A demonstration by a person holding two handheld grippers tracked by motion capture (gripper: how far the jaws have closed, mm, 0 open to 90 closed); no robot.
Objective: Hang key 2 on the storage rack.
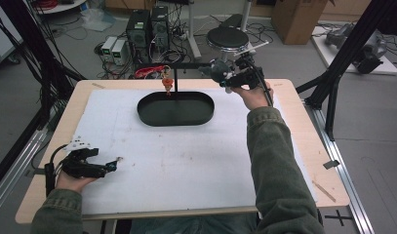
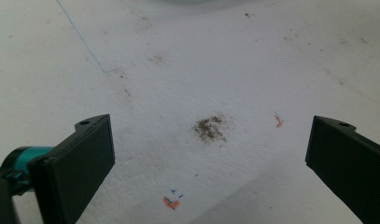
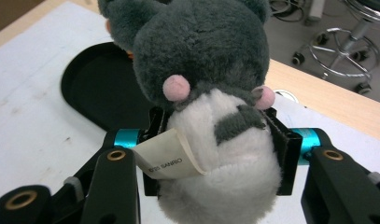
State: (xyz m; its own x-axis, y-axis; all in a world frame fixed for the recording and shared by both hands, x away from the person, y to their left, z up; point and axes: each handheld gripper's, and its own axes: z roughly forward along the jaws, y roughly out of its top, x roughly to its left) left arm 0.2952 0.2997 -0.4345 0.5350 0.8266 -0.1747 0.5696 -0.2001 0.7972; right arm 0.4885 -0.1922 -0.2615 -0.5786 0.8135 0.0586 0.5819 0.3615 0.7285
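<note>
A grey and white plush toy (image 3: 201, 46) with pink spots and a paper label sits between the jaws of my right gripper (image 3: 215, 154), which is shut on its white body. In the high view my right gripper (image 1: 231, 78) holds the plush toy (image 1: 216, 71) in the air at the far side of the table, right of a black stand (image 1: 175, 78). A small orange item (image 1: 167, 83) hangs from that stand over a black oval tray (image 1: 152, 114). My left gripper (image 1: 113, 165) rests at the near left of the table. Its jaws (image 2: 211, 154) stand wide open over bare white mat.
A white mat (image 1: 186, 156) covers most of the wooden table (image 1: 303, 131). The black tray (image 3: 89, 88) lies behind the toy in the right gripper view. Beyond the table stand a round stool (image 1: 228, 38), computer boxes (image 1: 147, 27) and cables. Black frame posts (image 1: 342, 63) stand at the right.
</note>
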